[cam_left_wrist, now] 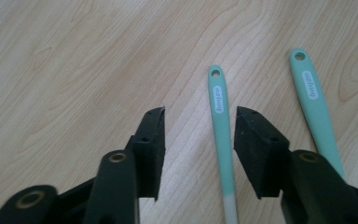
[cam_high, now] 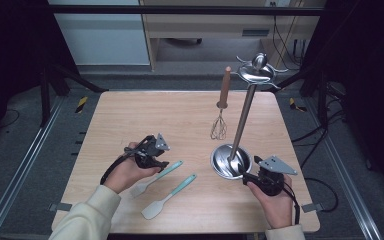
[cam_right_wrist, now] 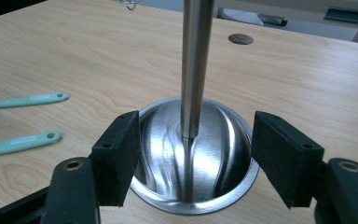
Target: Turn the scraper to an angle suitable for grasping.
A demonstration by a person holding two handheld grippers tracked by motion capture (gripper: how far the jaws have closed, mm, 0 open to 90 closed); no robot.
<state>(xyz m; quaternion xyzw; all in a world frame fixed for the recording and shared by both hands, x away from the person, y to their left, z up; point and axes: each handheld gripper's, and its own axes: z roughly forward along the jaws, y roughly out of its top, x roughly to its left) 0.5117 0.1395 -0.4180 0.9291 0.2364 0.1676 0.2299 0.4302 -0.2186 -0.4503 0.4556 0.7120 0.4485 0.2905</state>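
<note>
Two teal-handled spatulas with pale blades lie side by side on the wooden table (cam_high: 130, 115). My left gripper (cam_high: 160, 164) (cam_left_wrist: 199, 140) is open and low over the table, its jaws either side of the nearer spatula's handle (cam_left_wrist: 222, 133) (cam_high: 166, 171) without touching it. The second spatula (cam_left_wrist: 313, 100) (cam_high: 172, 194) lies just beyond. A steel utensil stand has a round dish base (cam_high: 221, 165) (cam_right_wrist: 214, 144) and a tall pole (cam_high: 243, 117) (cam_right_wrist: 195, 65). My right gripper (cam_high: 247, 175) (cam_right_wrist: 196, 144) is open at the base's near rim, one jaw on each side.
A whisk with a wooden handle (cam_high: 223, 92) seems to hang from a hook on the stand's top (cam_high: 257, 72). Both spatulas (cam_right_wrist: 25, 100) (cam_right_wrist: 21, 142) lie left of the base. Black frame posts and cables flank the table.
</note>
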